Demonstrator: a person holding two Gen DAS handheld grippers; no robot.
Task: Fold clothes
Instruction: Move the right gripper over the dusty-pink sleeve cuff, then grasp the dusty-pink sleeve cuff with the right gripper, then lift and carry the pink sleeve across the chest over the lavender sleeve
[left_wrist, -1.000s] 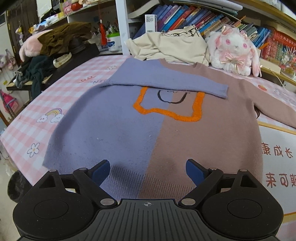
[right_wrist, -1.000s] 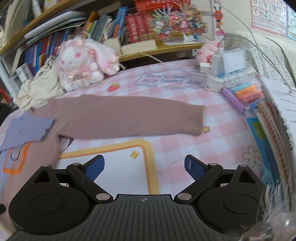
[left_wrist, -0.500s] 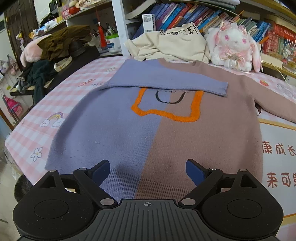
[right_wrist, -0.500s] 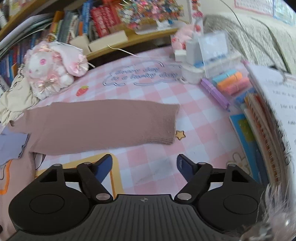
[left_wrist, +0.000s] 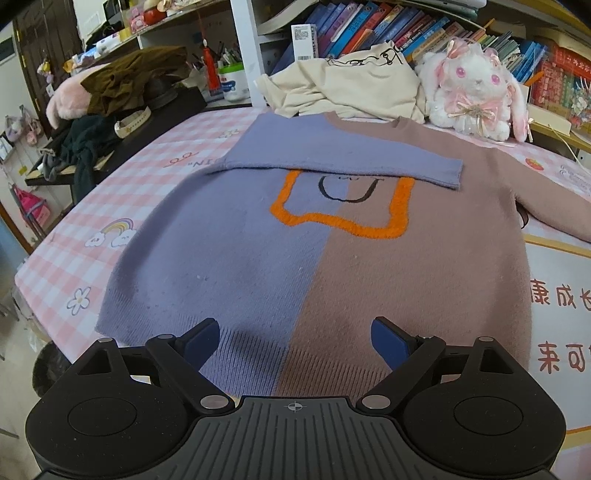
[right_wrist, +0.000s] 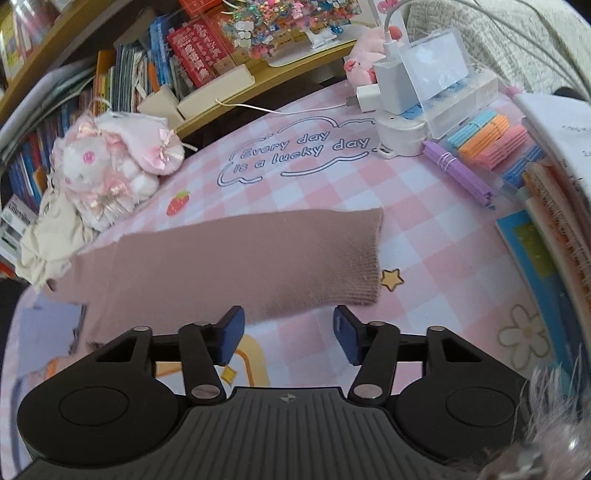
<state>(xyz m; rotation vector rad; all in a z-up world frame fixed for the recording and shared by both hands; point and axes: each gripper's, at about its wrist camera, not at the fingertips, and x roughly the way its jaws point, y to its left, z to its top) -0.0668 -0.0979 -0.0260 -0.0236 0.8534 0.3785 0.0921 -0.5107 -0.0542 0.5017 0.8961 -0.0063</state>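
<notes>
A half purple, half brown sweater (left_wrist: 314, 251) with an orange outline lies flat on the pink checked table. Its purple sleeve (left_wrist: 343, 158) is folded across the chest. The brown sleeve (right_wrist: 236, 266) stretches out to the right, its cuff (right_wrist: 365, 258) flat on the cloth. My left gripper (left_wrist: 293, 341) is open and empty above the sweater's hem. My right gripper (right_wrist: 288, 332) is open and empty just in front of the brown sleeve, near the cuff.
A cream garment (left_wrist: 347, 88) and a pink plush rabbit (left_wrist: 476, 96) sit at the back by the bookshelf. Bundled coloured sticks (right_wrist: 487, 144), a white charger box (right_wrist: 417, 85) and stacked notebooks (right_wrist: 554, 221) crowd the right side. Dark clothes (left_wrist: 122, 81) pile at far left.
My right gripper has moved forward and to the right along the brown sleeve, now close to its cuff, and its fingers stand narrower. The left gripper has barely moved.
</notes>
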